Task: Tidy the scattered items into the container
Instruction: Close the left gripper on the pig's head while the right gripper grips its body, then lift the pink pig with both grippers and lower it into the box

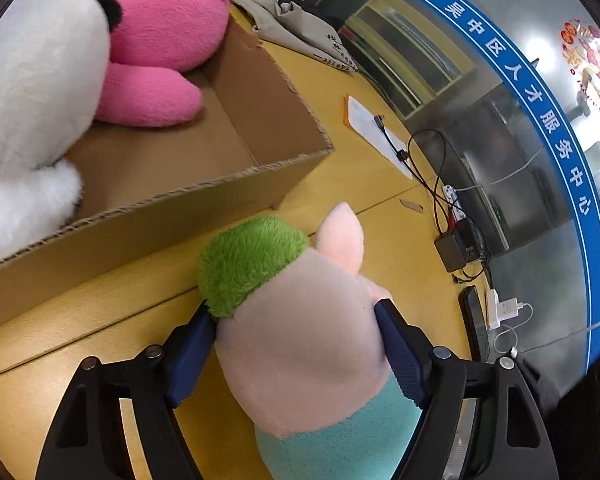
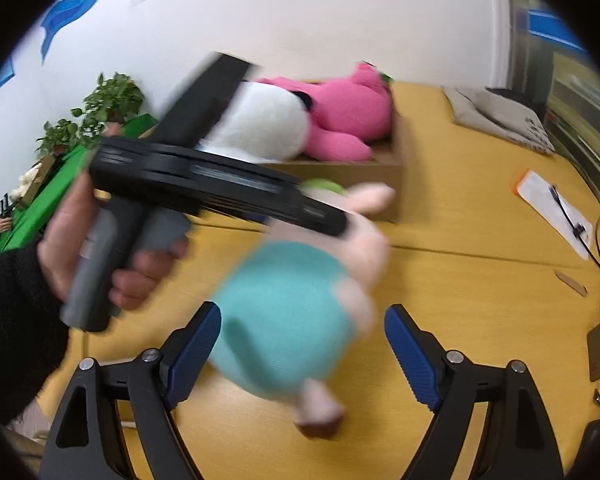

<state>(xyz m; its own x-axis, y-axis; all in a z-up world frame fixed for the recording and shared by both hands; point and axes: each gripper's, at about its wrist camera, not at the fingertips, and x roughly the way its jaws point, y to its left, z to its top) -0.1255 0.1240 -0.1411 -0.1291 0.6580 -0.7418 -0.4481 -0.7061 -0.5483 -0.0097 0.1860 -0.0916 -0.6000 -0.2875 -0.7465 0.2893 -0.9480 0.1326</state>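
My left gripper is shut on a pale pink pig plush with a green tuft and a teal body, held above the yellow table beside the cardboard box. The box holds a pink plush and a white plush. In the right wrist view the pig plush hangs blurred under the left gripper's body, in front of the box. My right gripper is open and empty just below it.
On the yellow table lie a white paper, black cables, a small black box, a phone and a white charger. A grey bag lies behind the box. Potted plants stand at far left.
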